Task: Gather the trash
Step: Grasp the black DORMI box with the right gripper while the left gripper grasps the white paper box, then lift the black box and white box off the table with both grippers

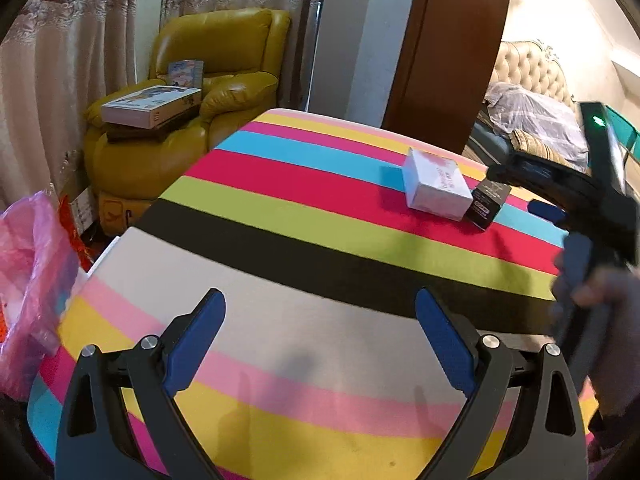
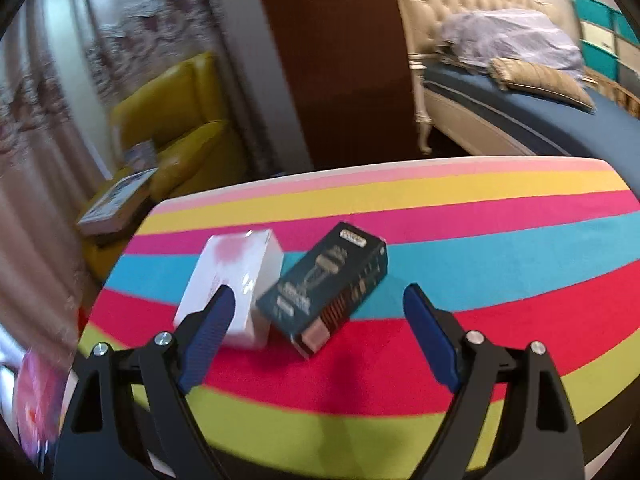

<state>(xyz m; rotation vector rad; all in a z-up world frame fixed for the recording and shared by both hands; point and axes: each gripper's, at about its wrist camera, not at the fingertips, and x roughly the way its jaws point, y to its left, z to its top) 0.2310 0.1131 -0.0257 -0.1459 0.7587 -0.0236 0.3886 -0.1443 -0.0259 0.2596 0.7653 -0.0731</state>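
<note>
A white box with a pink print (image 2: 234, 280) and a dark teal box (image 2: 330, 282) lie side by side on the striped table (image 2: 500, 248). My right gripper (image 2: 318, 312) is open, a little above the table, with the dark box between its fingers and its left finger over the white box's near corner. In the left wrist view the white box (image 1: 436, 190) and dark box (image 1: 489, 200) lie far right, with the right gripper's body over them. My left gripper (image 1: 320, 312) is open and empty over the table's near part. A pink plastic bag (image 1: 32, 280) hangs at the table's left edge.
A yellow armchair (image 1: 180, 120) stacked with boxes stands behind the table's left side, in front of curtains. A bed with a tufted headboard (image 2: 500, 80) stands behind the table at right. A brown door panel (image 2: 332, 60) is behind the middle.
</note>
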